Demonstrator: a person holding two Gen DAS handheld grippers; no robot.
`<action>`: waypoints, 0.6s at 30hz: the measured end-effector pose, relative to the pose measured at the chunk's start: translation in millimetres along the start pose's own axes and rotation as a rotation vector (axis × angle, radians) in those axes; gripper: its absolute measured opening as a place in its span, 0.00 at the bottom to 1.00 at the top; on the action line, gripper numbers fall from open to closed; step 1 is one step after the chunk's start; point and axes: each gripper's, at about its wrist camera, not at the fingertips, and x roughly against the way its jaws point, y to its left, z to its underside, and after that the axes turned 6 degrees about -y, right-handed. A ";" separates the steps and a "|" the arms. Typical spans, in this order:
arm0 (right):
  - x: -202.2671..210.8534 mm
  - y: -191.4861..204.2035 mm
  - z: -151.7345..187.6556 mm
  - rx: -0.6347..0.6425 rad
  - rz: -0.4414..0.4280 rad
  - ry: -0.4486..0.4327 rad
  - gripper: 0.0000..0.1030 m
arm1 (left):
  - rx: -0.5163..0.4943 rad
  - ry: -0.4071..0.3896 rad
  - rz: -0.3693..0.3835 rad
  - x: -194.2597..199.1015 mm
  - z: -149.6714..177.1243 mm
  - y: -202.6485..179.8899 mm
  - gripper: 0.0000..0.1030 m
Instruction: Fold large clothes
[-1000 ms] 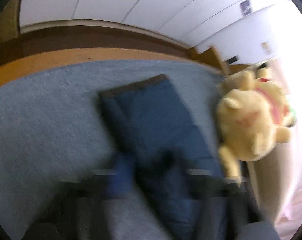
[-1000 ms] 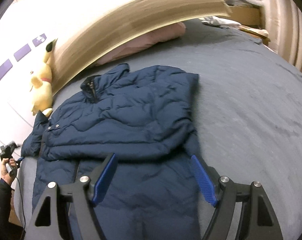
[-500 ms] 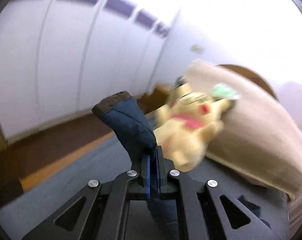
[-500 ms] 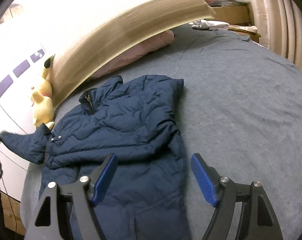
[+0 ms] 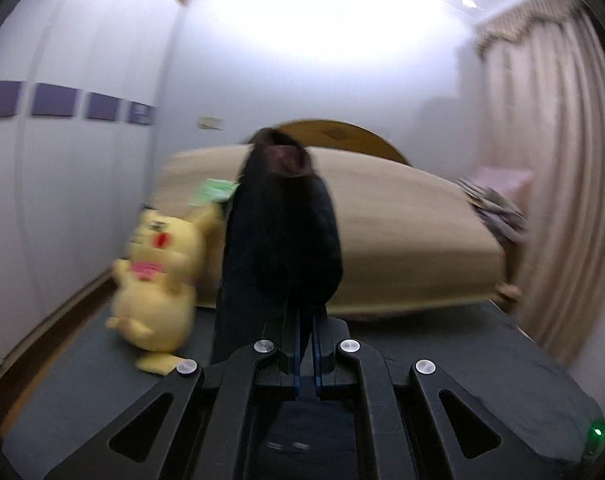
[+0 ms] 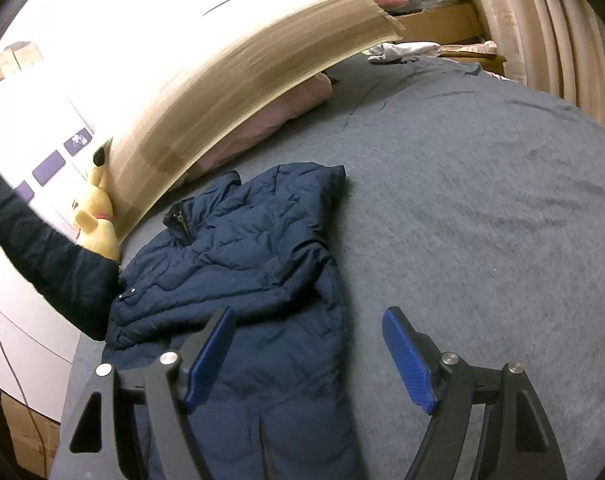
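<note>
Left gripper (image 5: 305, 334) fingers clenched on lifted sleeve (image 6: 50, 258) of navy quilted puffer jacket (image 6: 238, 264); right gripper (image 6: 310, 354) released, hovering. Advice: lay sleeve flat across chest, unwrinkled.

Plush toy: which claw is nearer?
Left. The left claw, holding the sleeve, is beside the plush; the right claw hovers across the jacket.

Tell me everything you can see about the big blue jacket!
The jacket is a dark navy puffy quilted coat with a zipped collar and snaps. It lies spread front-up on the grey bed cover. One sleeve is lifted up, pinched near its cuff by the left gripper. The open right gripper hovers over its lower half.
</note>
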 end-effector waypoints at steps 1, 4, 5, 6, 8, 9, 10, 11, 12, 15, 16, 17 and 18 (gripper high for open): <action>0.9 -1.9 0.7 -0.009 -0.004 -0.002 0.77 | 0.000 0.023 0.034 -8.5 8.8 -19.9 0.04; 2.5 -6.4 2.2 -0.029 -0.016 -0.002 0.77 | -0.043 0.084 0.096 -23.2 39.1 -65.3 0.04; 3.4 -7.7 2.4 -0.032 -0.018 -0.004 0.77 | -0.053 0.106 0.111 -26.3 48.8 -77.2 0.04; 4.8 -9.1 2.7 -0.034 -0.022 -0.006 0.77 | -0.058 0.137 0.129 -32.0 59.6 -90.3 0.04; 6.4 -12.3 3.0 -0.041 -0.028 -0.003 0.77 | -0.071 0.216 0.160 -46.7 87.9 -117.4 0.06; 7.7 -14.4 3.1 -0.045 -0.029 -0.006 0.77 | -0.069 0.242 0.153 -54.0 102.0 -125.8 0.06; 9.5 -17.1 3.2 -0.049 -0.029 -0.010 0.77 | -0.070 0.264 0.155 -52.9 113.6 -135.6 0.06; 10.6 -18.7 3.0 -0.053 -0.029 -0.012 0.77 | -0.078 0.305 0.166 -59.9 126.9 -144.3 0.07; 12.2 -22.3 2.8 -0.061 -0.028 -0.014 0.77 | -0.084 0.339 0.169 -65.7 136.1 -149.5 0.09; 15.2 -29.8 1.3 -0.072 -0.025 -0.017 0.77 | -0.089 0.496 0.206 -84.3 165.2 -161.9 0.17; 15.7 -31.9 0.8 -0.075 -0.024 -0.017 0.77 | -0.080 0.531 0.217 -87.1 169.9 -162.0 0.19; 15.6 -33.3 0.3 -0.078 -0.026 -0.015 0.77 | -0.068 0.560 0.226 -90.0 171.5 -162.4 0.22; 14.6 -34.3 0.0 -0.081 -0.027 -0.011 0.77 | -0.058 0.581 0.227 -95.2 170.6 -158.9 0.35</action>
